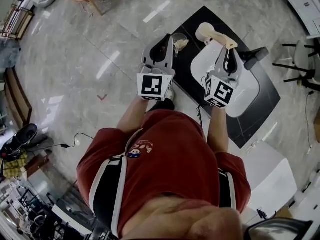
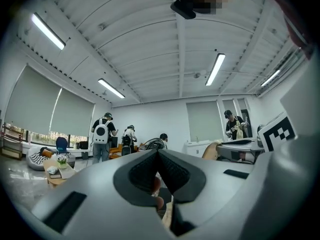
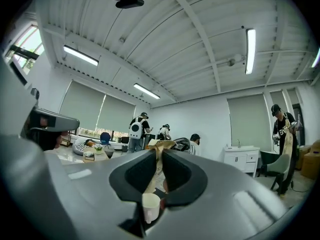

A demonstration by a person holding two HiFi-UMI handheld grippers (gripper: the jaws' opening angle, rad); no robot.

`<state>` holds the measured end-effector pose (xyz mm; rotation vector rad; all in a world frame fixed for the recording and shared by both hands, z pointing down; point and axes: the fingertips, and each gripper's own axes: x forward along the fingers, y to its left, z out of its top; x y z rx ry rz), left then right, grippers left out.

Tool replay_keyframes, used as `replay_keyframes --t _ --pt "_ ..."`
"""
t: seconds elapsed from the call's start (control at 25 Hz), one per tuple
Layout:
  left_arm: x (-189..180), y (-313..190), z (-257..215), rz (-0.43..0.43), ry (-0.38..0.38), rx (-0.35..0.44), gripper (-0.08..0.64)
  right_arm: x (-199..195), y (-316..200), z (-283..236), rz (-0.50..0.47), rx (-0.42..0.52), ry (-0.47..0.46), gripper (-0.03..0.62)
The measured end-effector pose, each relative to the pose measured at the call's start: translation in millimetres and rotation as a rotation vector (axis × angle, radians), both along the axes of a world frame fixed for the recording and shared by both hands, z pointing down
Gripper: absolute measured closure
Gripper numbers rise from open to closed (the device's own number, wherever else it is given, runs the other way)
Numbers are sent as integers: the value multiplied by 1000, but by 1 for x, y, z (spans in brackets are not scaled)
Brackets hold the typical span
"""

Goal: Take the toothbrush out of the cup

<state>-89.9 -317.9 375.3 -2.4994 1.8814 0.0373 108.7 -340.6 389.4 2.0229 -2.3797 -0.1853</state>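
Your right gripper (image 3: 159, 156) is clamped on the toothbrush (image 3: 150, 205), evidently to carry it clear; your left gripper (image 2: 158, 153), fully closed, sits at the cup (image 1: 178, 38), probably steadying it

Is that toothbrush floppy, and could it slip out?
Probably stiff: the toothbrush runs straight between the right gripper's pads. Likely light, since a narrow pinch carries it. Its smooth-looking handle might slip.

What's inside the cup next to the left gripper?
A pale beige thing shows inside the clear cup, too small to name. The left gripper covers the cup's left edge in the head view, and the cup's bottom cannot be made out.
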Motion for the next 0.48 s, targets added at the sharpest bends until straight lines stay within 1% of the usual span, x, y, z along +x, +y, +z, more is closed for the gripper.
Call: replay_keyframes --t 0.2,0.32,0.48 --pt "3 9 -11 -21 1 27 554 3 10 -8 -15 27 -4 543" --pt "3 12 -6 -30 -6 14 554 3 13 -12 -25 35 -8 543" --pt "5 13 -13 -34 -16 25 554 5 15 -16 -31 42 -11 543"
